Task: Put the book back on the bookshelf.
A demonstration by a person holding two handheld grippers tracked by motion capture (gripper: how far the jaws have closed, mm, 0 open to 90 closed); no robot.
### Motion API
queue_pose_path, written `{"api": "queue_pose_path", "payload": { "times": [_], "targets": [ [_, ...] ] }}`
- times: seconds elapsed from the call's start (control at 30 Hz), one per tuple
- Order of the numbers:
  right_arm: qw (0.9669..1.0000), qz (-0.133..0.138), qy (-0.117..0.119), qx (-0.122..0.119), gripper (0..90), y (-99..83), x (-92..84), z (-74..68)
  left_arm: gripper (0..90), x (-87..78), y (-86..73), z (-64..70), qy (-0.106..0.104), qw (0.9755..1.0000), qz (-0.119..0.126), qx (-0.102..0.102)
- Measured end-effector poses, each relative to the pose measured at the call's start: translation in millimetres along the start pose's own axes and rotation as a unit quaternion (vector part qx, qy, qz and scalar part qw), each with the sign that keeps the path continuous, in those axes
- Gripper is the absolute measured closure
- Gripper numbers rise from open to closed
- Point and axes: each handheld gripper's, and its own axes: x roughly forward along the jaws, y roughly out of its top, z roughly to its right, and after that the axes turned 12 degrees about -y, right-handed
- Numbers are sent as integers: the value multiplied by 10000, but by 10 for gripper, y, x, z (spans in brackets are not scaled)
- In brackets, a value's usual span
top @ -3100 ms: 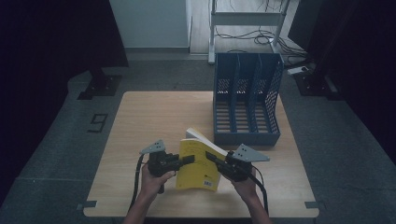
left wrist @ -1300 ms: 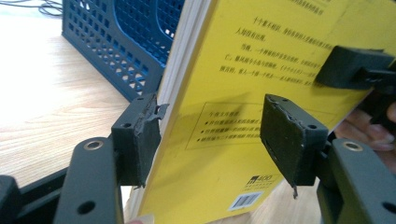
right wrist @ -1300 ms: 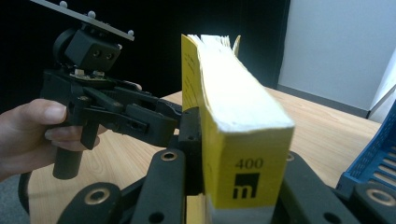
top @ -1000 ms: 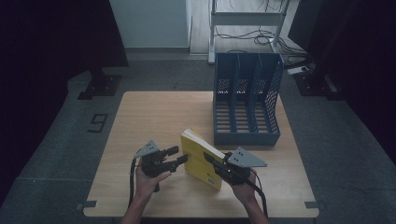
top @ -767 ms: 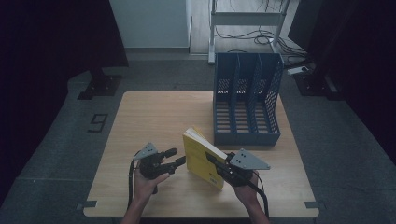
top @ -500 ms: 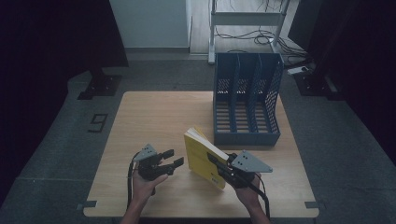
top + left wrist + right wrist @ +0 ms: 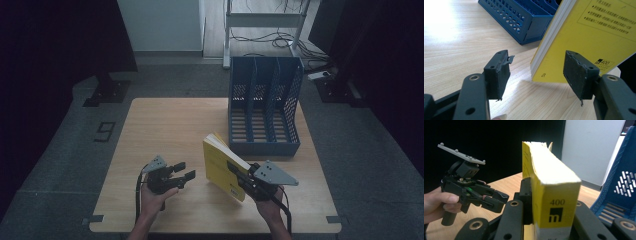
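A thick yellow book [image 7: 219,161] stands tilted on edge at the front middle of the wooden table [image 7: 170,122]. My right gripper [image 7: 239,172] is shut on its lower spine end. In the right gripper view the spine [image 7: 554,195] fills the space between the jaws of my right gripper [image 7: 549,195]. My left gripper [image 7: 183,170] is open and empty, a short way left of the book. The left gripper view shows the back cover [image 7: 586,30] just beyond the left gripper [image 7: 539,68]. Whether the book's lower corner touches the table I cannot tell.
A blue three-slot file holder [image 7: 265,146] lies at the table's back right, just behind the book; its mesh wall [image 7: 524,17] is close. A hand [image 7: 439,200] holds the left gripper [image 7: 499,198]. Dark floor surrounds the table.
Three seconds ago both grippers were at the book, which lay lower and open. Now it stands closed in the right gripper, and the left gripper has drawn off to the left.
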Motion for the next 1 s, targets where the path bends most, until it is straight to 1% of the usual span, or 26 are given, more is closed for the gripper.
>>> {"api": "queue_pose_path", "payload": {
  "times": [0.23,0.33,0.43,0.57,0.63,0.77,1.0],
  "targets": [
    [9999,81,-100,22,744,34,-58,40,378,-17,-3,-13,44,10000,-6,-17],
    [9998,105,-137,42,744,46,-77,58,378,-19,-2,-21,3,10000,4,-60],
    [9997,103,-138,163,744,66,-97,77,378,-22,-1,-20,-2,10000,10,-81],
    [9993,220,-40,289,744,95,-146,107,378,-27,0,-20,-1,10000,9,-75],
    [9992,278,-43,281,744,117,-174,112,378,-28,-1,-19,-3,10000,-7,-74],
    [9990,372,-138,223,744,155,-230,114,378,-28,-2,-22,-5,10000,-15,-76],
    [9982,477,-231,278,744,189,-301,165,378,-18,-9,-26,6,9999,-58,-100]
  ]
}}
